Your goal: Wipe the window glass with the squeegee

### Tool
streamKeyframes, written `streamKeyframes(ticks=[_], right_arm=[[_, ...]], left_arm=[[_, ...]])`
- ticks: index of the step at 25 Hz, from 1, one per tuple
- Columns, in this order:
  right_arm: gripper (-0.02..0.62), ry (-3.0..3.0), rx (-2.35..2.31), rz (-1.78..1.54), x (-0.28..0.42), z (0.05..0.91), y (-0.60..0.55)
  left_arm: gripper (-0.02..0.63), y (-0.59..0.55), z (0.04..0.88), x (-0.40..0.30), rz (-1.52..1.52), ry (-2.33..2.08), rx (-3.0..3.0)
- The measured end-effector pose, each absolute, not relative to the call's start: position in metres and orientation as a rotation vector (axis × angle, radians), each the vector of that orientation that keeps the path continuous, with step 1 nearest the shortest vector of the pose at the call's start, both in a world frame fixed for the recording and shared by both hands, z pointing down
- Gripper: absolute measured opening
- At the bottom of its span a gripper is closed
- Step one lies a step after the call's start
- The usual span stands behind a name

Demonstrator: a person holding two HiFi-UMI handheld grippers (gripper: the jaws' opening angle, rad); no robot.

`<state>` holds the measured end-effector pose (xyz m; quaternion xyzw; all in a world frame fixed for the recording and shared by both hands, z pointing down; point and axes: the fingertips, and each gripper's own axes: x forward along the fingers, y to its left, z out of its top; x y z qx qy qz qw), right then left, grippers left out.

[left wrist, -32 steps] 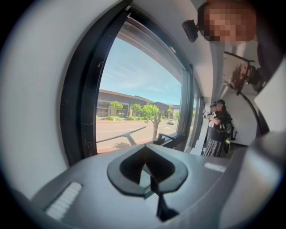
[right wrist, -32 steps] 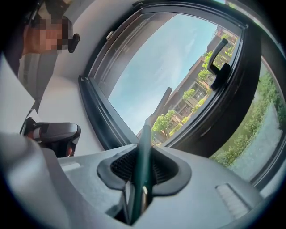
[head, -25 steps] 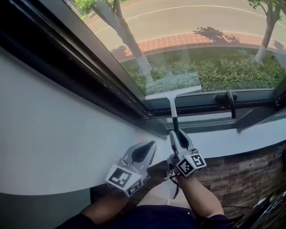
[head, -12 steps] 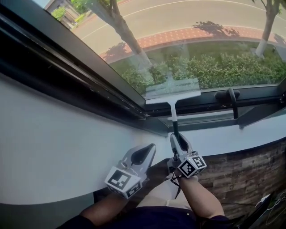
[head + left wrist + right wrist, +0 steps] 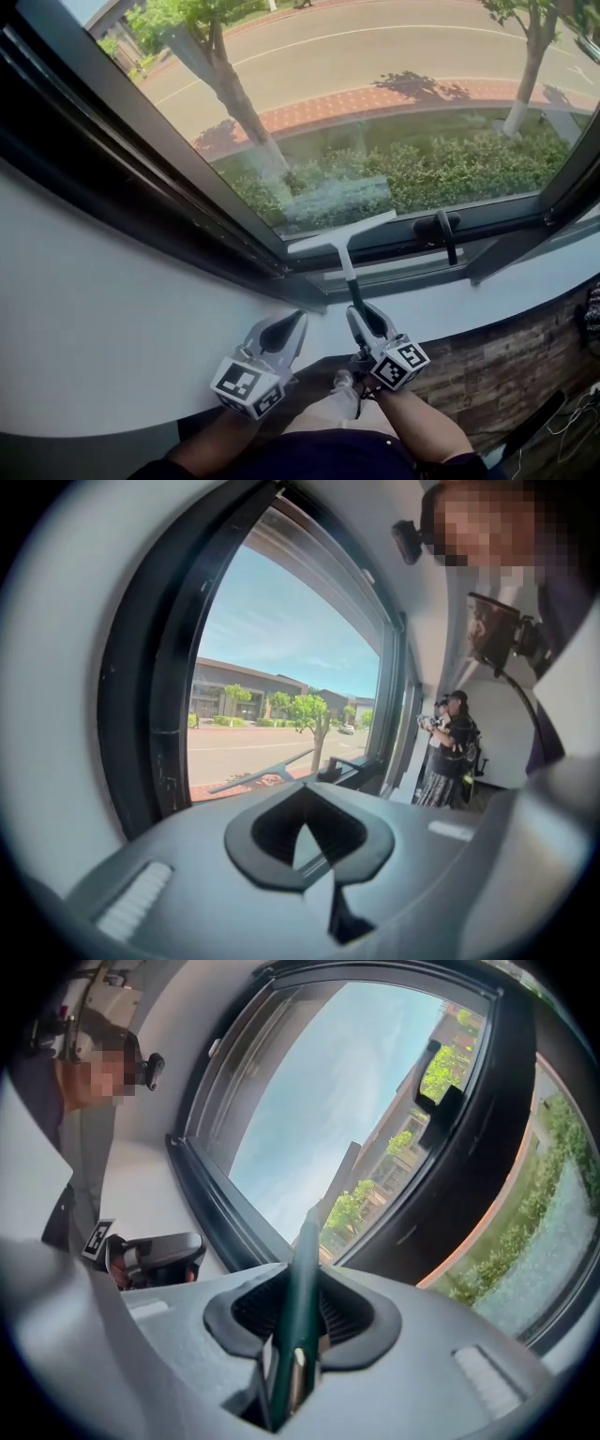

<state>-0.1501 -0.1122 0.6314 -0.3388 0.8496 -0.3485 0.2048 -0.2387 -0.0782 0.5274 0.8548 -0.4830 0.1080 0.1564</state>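
White ledge [image 5: 112, 347] curves under dark window frame [image 5: 178, 211]; brown wall [image 5: 506, 375] beneath, possibly brick.

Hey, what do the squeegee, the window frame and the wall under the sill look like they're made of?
Squeegee: pale matte head, dark green handle, probably plastic.
Window frame: dark, smooth, straight profiles, likely painted metal.
Wall under the sill: brown, rough, layered bands, seemingly stacked-stone cladding, possibly a wood-look panel.
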Motion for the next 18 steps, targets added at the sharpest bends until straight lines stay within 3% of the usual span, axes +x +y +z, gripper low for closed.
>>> streamKeyframes(ticks=[6, 18], right_arm=[[0.101, 2.334, -1.024, -0.847, -0.095, 0.582, -0.124], [0.101, 2.396, -1.147, -0.680, -0.038, 0.565, -0.148]], left_arm=[[0.005, -0.088, 0.502, -0.221, 0.239, -1.325, 2.547], [0.005, -0.109, 0.489, -0.216, 0.137, -1.286, 2.553]])
